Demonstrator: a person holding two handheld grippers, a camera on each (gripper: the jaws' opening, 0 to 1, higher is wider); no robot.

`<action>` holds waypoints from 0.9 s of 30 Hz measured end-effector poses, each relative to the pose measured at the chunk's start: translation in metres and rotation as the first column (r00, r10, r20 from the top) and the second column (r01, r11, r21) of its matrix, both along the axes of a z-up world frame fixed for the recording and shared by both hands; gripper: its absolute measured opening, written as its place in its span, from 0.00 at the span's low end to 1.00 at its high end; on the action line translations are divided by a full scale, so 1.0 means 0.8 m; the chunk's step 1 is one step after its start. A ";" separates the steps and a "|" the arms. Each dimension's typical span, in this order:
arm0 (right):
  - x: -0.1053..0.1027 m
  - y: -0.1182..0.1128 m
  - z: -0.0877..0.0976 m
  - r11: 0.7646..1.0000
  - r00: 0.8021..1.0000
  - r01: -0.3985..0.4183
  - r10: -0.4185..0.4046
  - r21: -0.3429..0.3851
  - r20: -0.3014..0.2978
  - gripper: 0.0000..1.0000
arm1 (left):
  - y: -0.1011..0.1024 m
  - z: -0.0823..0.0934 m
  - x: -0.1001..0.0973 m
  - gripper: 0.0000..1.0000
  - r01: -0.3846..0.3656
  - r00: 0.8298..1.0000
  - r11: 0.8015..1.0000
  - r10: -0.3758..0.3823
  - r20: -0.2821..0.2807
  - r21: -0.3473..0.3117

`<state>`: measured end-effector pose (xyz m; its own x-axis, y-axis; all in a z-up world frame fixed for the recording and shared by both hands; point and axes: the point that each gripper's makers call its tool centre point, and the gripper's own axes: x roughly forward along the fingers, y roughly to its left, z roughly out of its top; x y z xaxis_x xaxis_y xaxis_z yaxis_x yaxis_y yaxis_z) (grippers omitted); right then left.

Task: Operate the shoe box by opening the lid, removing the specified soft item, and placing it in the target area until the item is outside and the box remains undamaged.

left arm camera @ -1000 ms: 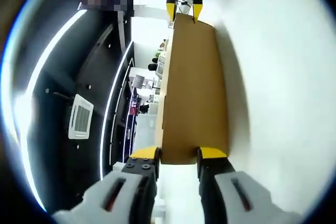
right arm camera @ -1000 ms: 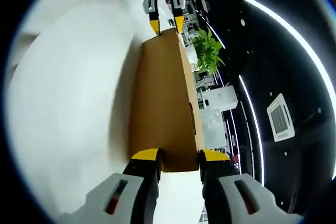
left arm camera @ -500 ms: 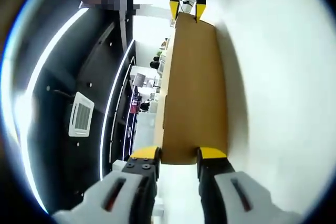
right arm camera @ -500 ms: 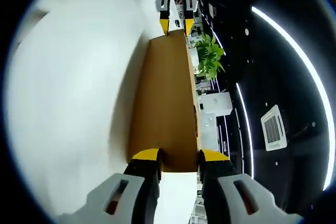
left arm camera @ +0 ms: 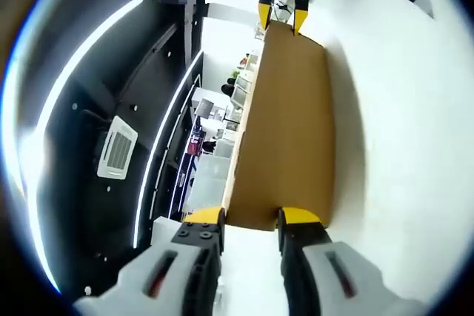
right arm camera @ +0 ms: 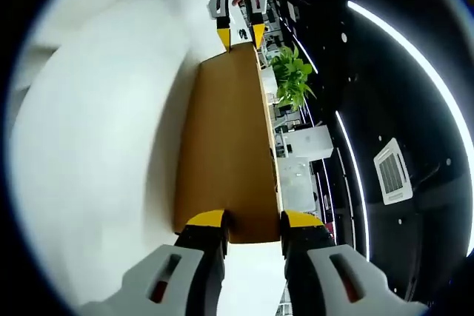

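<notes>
A long flat face of the brown cardboard shoe box (left arm camera: pixel 285 123) runs up the middle of the left gripper view. My left gripper (left arm camera: pixel 252 220) is shut on its near edge, one yellow-tipped jaw on each side. At the far end, my right gripper (left arm camera: pixel 280 16) clamps the opposite edge. In the right gripper view the same box (right arm camera: pixel 226 146) stretches away from my right gripper (right arm camera: pixel 252 221), which is shut on its near edge, while the left gripper (right arm camera: pixel 238 33) grips the far end. Whether this face is the lid I cannot tell. The box's inside is hidden.
A white table surface (left arm camera: pixel 407 146) lies beside the box, and it is also in the right gripper view (right arm camera: pixel 96 146). A black ceiling with light strips and a square vent (left arm camera: pixel 118 146) lies on the other side. A green plant (right arm camera: pixel 290 75) and office desks stand beyond.
Both views have tilted and shifted slightly with the hands. Each gripper keeps the same hold on its end of the box.
</notes>
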<state>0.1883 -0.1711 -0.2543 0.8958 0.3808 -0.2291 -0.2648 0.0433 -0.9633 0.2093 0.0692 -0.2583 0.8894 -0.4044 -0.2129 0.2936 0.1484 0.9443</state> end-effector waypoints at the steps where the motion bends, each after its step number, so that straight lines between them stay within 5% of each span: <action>1: 0.000 0.000 0.000 1.000 1.000 0.001 -0.001 0.001 -0.001 0.28 | 0.000 0.001 0.000 0.29 0.000 1.000 1.000 0.000 0.000 -0.003; 6: 0.000 -0.004 0.008 0.999 1.000 -0.013 0.014 0.040 -0.023 0.28 | 0.002 0.013 -0.002 0.29 -0.002 1.000 0.999 0.002 0.003 -0.035; 7: 0.000 -0.004 0.016 0.999 1.000 -0.023 0.023 0.045 -0.015 0.28 | 0.007 0.024 -0.002 0.29 -0.010 1.000 0.995 0.010 0.000 -0.102; 27: 0.003 -0.009 0.031 0.974 0.998 0.000 -0.013 0.225 0.055 0.30 | 0.013 0.037 0.003 0.30 -0.061 0.998 0.967 0.058 -0.019 -0.246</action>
